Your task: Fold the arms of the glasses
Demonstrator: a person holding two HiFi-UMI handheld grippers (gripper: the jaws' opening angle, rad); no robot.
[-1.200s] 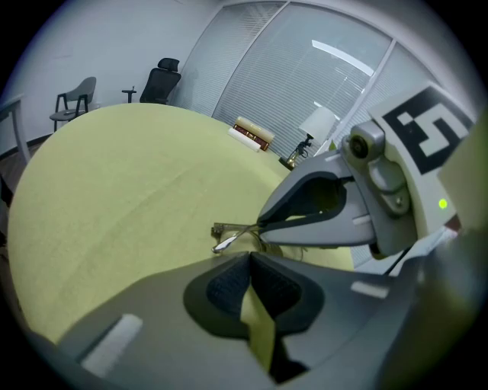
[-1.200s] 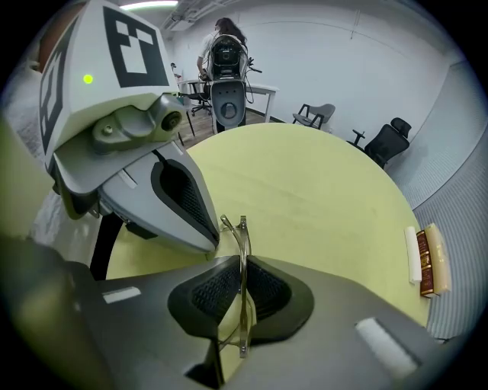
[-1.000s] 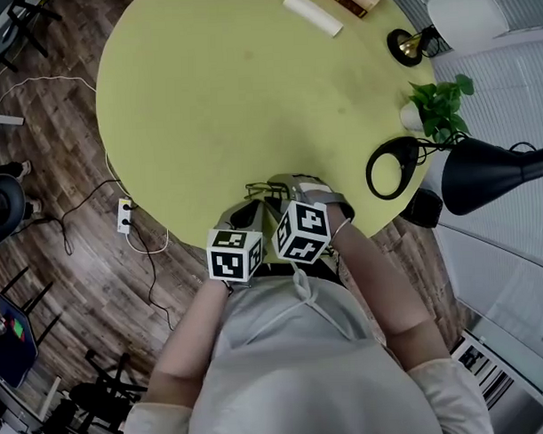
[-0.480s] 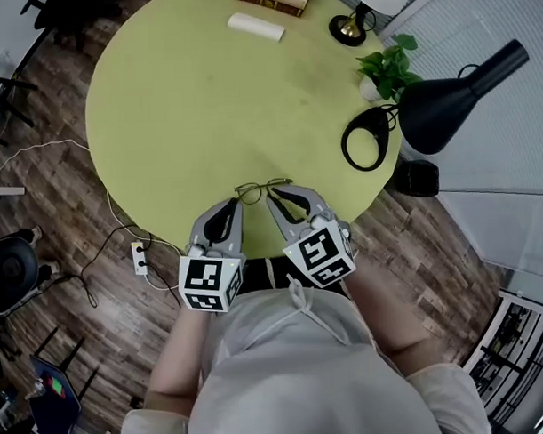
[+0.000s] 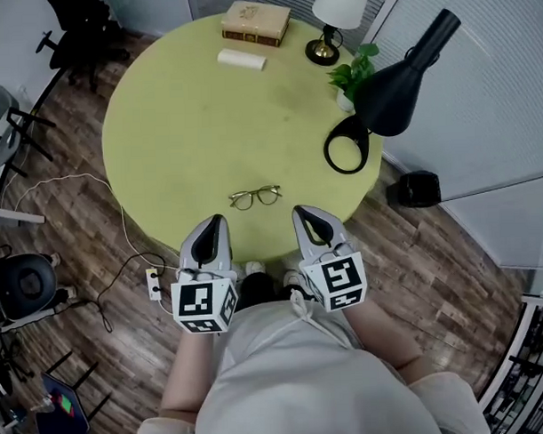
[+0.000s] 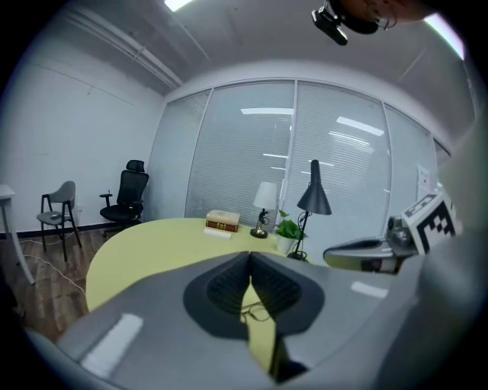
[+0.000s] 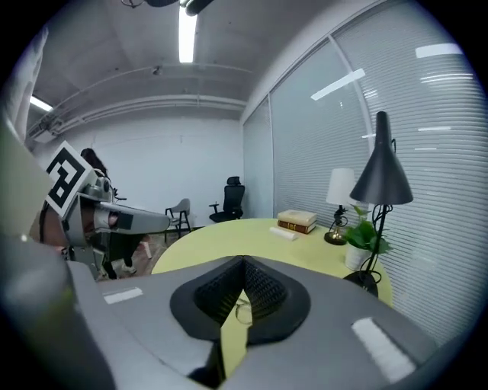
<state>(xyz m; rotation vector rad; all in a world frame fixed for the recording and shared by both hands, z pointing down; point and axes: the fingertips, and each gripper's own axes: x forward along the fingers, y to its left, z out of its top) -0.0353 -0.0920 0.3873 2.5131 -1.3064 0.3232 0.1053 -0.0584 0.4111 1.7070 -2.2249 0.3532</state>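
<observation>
The left gripper [image 6: 249, 257] has its grey jaws together, the dark ribbed pads [image 6: 225, 286] meeting at the tips with nothing between them. Through the gap below the tips, thin wire-framed glasses [image 6: 258, 311] lie near the near edge of the round yellow-green table [image 6: 145, 245]. At its far edge sit a stack of brown books [image 6: 223, 221], a white-shaded lamp [image 6: 265, 199], a green potted plant [image 6: 288, 231] and a black desk lamp [image 6: 313, 199]. The right gripper [image 6: 335, 255] juts in from the right.
</observation>
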